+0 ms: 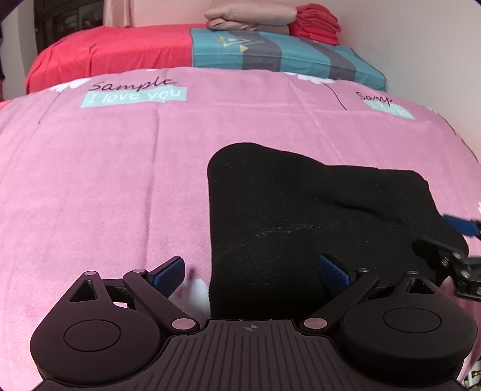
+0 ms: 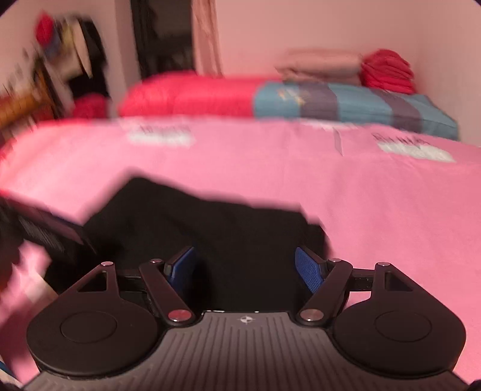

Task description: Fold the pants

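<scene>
Black pants [image 1: 315, 210], folded into a compact bundle, lie on the pink bedspread [image 1: 105, 180] near its front edge. Left gripper [image 1: 252, 270]: jaws spread wide, one blue pad over the bedspread, the other over the pants, nothing held. Right gripper [image 2: 246, 270]: jaws wide apart above the pants, gripping nothing. Beyond the far edge: red bed [image 1: 114, 51], striped teal cover [image 1: 270, 51], beige [image 1: 249, 15] and red [image 1: 315, 24] stacked linens.

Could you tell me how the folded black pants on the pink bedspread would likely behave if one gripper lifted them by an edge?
The black pants look like soft knit with a sagging crease, so they would probably droop and unfold. Lying on the pink bedspread, also cloth, they would likely drag and bunch rather than slide.
</scene>
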Available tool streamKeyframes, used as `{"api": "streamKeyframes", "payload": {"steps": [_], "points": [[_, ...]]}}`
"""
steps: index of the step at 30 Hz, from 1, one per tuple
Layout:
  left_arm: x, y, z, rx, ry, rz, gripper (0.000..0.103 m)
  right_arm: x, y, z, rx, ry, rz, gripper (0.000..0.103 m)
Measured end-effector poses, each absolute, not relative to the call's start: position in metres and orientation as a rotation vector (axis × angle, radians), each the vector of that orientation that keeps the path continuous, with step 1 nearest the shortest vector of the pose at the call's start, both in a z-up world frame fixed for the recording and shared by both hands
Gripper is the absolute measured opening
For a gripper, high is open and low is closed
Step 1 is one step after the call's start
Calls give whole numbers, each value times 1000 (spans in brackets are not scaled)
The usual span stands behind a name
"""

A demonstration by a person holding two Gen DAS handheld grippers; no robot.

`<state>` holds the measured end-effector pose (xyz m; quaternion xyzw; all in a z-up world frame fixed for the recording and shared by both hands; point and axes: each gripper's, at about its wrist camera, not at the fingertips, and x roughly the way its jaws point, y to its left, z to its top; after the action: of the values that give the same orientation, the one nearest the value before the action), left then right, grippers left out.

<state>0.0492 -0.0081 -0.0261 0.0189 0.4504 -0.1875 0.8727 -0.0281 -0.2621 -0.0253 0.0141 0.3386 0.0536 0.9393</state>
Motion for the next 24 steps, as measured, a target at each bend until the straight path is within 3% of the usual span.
{"api": "streamKeyframes", "payload": {"steps": [8, 12, 20, 24], "points": [[42, -8, -20, 106, 903, -360, 103, -46, -290, -35, 215, 785, 149, 89], [40, -9, -18, 122, 896, -346, 103, -48, -277, -22, 148, 731, 136, 91], [12, 10, 1, 211, 877, -317, 103, -53, -288, -46, 216, 862, 187, 95], [-9, 30, 11, 230, 890, -299, 103, -70, -287, -47, 94, 891, 123, 95]]}}
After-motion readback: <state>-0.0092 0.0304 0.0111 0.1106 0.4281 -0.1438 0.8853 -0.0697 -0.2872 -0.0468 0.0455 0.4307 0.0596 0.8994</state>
